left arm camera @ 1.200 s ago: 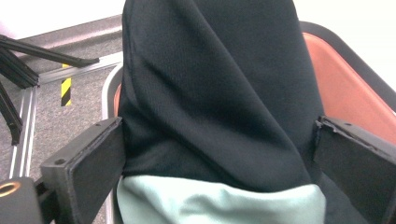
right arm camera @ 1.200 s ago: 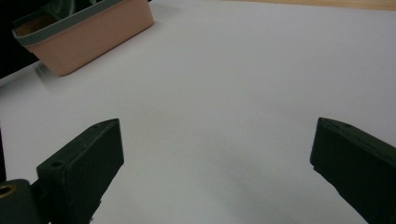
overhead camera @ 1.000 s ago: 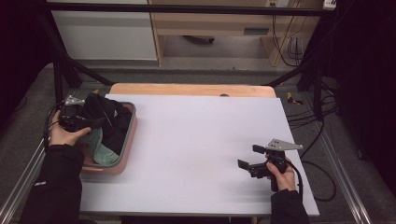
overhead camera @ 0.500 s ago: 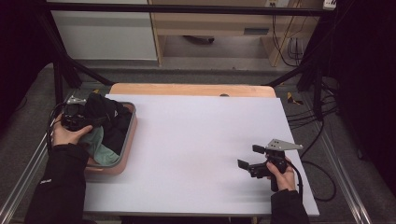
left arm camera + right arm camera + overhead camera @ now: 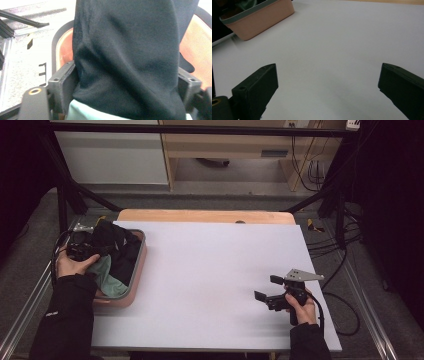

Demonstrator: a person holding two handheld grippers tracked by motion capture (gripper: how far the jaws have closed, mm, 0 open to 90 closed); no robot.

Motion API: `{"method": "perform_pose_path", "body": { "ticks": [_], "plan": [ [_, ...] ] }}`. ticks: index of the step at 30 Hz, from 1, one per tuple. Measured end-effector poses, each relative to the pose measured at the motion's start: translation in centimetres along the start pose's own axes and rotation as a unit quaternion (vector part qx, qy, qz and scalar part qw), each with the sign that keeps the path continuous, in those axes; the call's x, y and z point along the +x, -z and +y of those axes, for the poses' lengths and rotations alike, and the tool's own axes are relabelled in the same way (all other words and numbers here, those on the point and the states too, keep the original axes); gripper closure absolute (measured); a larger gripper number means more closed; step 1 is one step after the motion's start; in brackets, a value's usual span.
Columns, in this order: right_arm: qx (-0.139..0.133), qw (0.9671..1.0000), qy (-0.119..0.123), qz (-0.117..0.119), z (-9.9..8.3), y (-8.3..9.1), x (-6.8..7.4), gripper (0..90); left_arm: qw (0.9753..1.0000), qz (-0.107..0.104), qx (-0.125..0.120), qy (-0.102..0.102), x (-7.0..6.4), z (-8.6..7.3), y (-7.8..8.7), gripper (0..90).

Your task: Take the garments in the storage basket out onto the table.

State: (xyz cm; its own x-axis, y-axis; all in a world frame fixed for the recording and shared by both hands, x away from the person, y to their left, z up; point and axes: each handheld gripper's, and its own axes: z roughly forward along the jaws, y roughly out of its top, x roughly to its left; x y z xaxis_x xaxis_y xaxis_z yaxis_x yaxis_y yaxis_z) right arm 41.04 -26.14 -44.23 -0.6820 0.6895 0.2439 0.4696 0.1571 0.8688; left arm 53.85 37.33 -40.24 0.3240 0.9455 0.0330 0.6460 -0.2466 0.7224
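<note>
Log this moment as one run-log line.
left gripper: jaws closed on black garment over pink bin | right gripper: jaws open, idle above white table | mint cloth: in bin

one bin (image 5: 138, 270), two cloths, two grippers

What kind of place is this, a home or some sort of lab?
Probably a lab recording bench: a white table inside a black metal frame, loose cables on the floor, and a pink basket of clothes as test material.
</note>
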Motion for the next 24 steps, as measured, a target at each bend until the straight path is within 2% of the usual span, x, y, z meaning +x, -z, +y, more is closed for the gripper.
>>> {"method": "perform_pose_path", "body": {
  "ticks": [5, 11, 12, 13, 24],
  "plan": [
    [0.000, 1.0000, 0.001, 0.000, 0.0, 0.0, 0.0, 3.3, 0.9999, 0.005, 0.005, -0.011, -0.2, 0.0, 0.2, 32.6],
    [0.000, 1.0000, 0.001, -0.001, 0.0, 0.1, 0.0, 3.3, 0.9999, 0.009, 0.006, -0.010, -0.4, -0.1, 0.7, 41.9],
    [0.000, 1.0000, 0.000, 0.000, 0.0, 0.0, 0.0, 3.4, 0.9999, 0.013, 0.006, -0.008, -0.5, -0.2, 1.0, 50.1],
    [0.000, 1.0000, 0.001, 0.000, 0.0, 0.0, 0.0, 3.3, 0.9999, 0.013, 0.007, -0.004, -0.5, -0.2, 1.1, 54.2],
    [0.000, 1.0000, 0.001, -0.001, 0.0, 0.1, 0.0, 3.5, 0.9998, 0.014, 0.012, -0.012, -1.1, 0.0, 1.8, 63.2]
  ]
}}
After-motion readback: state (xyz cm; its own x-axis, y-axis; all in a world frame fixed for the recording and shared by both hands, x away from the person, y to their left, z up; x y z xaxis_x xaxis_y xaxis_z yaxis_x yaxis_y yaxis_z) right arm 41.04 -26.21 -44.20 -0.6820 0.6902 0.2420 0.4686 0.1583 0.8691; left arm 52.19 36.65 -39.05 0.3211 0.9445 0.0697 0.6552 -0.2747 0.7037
